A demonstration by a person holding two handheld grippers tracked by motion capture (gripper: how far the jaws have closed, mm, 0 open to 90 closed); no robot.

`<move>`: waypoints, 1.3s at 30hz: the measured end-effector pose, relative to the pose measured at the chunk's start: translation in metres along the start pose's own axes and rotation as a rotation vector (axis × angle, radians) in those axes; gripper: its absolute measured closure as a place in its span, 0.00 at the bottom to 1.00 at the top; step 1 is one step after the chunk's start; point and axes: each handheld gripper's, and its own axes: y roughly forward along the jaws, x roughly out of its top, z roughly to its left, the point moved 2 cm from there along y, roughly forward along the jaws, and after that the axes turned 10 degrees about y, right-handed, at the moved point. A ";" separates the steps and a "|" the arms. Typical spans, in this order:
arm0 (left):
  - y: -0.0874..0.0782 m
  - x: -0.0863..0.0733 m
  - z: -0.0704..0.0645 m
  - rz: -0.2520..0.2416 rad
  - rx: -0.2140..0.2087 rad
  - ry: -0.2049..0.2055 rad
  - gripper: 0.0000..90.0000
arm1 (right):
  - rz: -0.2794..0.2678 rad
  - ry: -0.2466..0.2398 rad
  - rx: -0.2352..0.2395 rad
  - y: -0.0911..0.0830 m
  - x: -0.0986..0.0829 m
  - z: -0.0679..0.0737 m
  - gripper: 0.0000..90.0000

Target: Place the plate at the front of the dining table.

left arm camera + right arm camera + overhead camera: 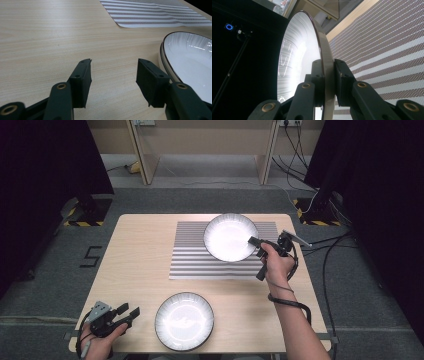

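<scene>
Nearest you, a white bowl [184, 321] sits on the bare table [135, 265], just beside your left gripper [128, 313] (jaws spread, nothing between them). Your right gripper [256, 242] is clamped on the rim of a second white bowl [230, 237] over the striped mat [192, 262].

Spread jaws beside white plate [190, 67]

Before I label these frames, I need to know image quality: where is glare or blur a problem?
High view: both the far plate and the near plate are washed out by overhead glare. Left gripper view: sharp, with light streaks on the plate. Right gripper view: the plate has bright reflections, and the right gripper is slightly soft up close.
</scene>
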 end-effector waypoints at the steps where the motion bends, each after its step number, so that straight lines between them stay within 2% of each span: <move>1: 0.000 0.000 0.000 0.000 0.001 0.001 0.50 | -0.001 0.002 -0.002 0.000 0.001 0.000 0.88; 15: 0.000 0.000 0.000 0.003 0.002 0.002 0.50 | -0.026 0.038 -0.037 0.011 0.016 -0.008 0.88; 31: 0.003 -0.001 -0.003 0.008 -0.005 0.004 0.50 | -0.054 0.070 -0.059 0.021 0.026 -0.017 0.88; 39: 0.003 -0.001 -0.003 0.010 -0.005 0.006 0.50 | -0.069 0.067 -0.070 0.027 0.030 -0.019 0.88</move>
